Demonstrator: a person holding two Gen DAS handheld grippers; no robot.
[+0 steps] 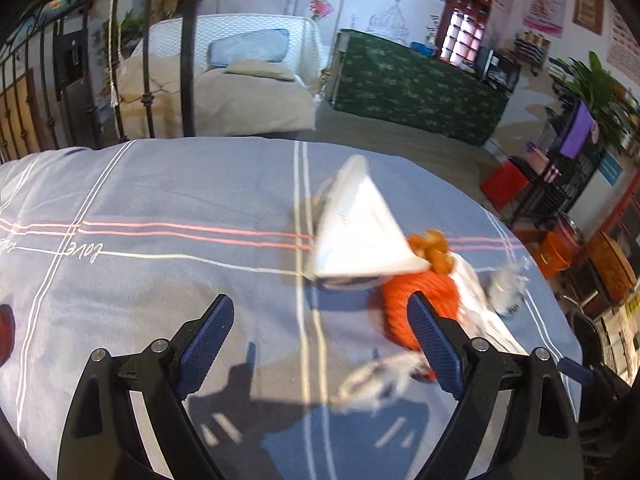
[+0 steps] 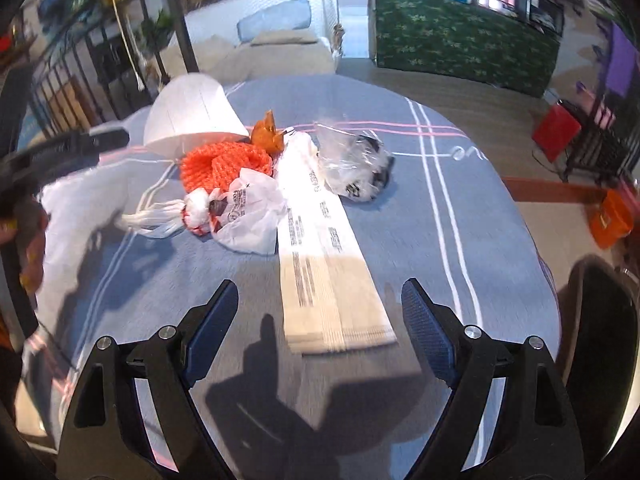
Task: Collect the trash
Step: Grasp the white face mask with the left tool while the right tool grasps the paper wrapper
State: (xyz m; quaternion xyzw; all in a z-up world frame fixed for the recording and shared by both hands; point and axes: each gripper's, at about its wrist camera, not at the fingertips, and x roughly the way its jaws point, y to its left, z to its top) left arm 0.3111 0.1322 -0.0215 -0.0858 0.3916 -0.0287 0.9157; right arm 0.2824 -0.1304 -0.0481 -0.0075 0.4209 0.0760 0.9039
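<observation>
Blue tablecloth [image 2: 400, 216] lies bare between trash pile [image 2: 240, 184] and open hand-held grippers.

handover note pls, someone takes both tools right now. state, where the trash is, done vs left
Left tool: open, empty, over the blue cloth, left of the pile.
Right tool: open, empty, straddling the near end of the long paper strip.
Pile together on the cloth: white paper cone, orange net, white plastic bag, clear wrapper.
Done: nothing grasped yet.
Left: pick up every piece; no bin in view.
</observation>
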